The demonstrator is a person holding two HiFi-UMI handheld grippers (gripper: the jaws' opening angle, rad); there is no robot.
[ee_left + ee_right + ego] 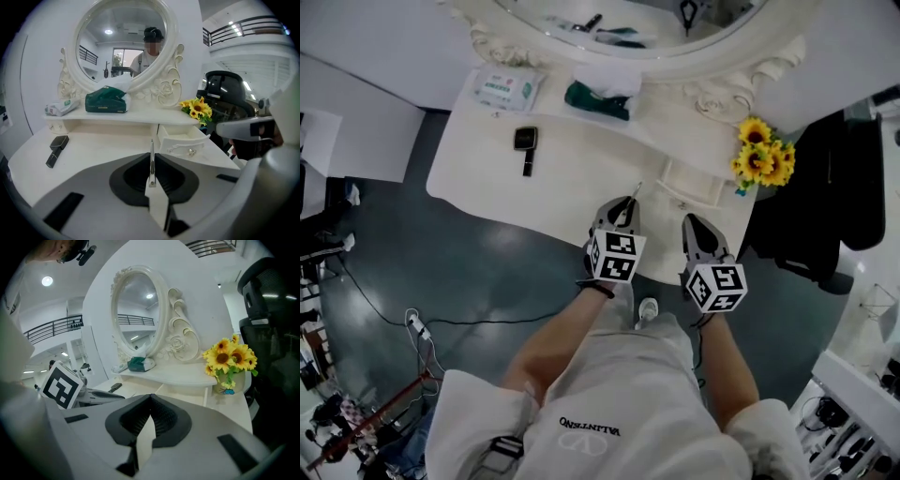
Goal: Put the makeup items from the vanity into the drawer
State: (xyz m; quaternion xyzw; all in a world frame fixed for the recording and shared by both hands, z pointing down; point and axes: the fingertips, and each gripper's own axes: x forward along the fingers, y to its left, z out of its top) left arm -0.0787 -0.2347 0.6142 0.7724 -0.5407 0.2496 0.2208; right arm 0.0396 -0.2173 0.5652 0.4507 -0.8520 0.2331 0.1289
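Left tongs: the left tongs (152,186) are pinched nearly together on a thin stick (151,159), which stands straight up out of them; it looks like a makeup pencil or a slim brush handle, though I cannot tell which.
Right tongs: the right tongs (148,426) are closed with nothing between them, and are held just beside the left pair in front of the counter (553,192).
Drawer: the small drawer (183,139) under the shelf is pulled out on the right side of the counter. From the head view its inside looks bare, but I cannot be sure.
Where the stick is: above the counter's front edge, near the drawer and not yet over it.
Left to move: a black makeup item (524,142) lies well to the left on the counter, apart from everything else.
On the shelf: a flat tissue pack (502,89) and a green pouch (596,99) sit below the mirror (122,42); whether they count as makeup is unclear.
Progress: early by my judgement, with one item in hand, none clearly stowed, and at least the black one to fetch.
Other: sunflowers (761,156) stand at the right end.
Writing: the tissue pack's print is too small to read. The shirt print, seen upside down, appears to read "VALENTINO". The cubes carry square patterns only.
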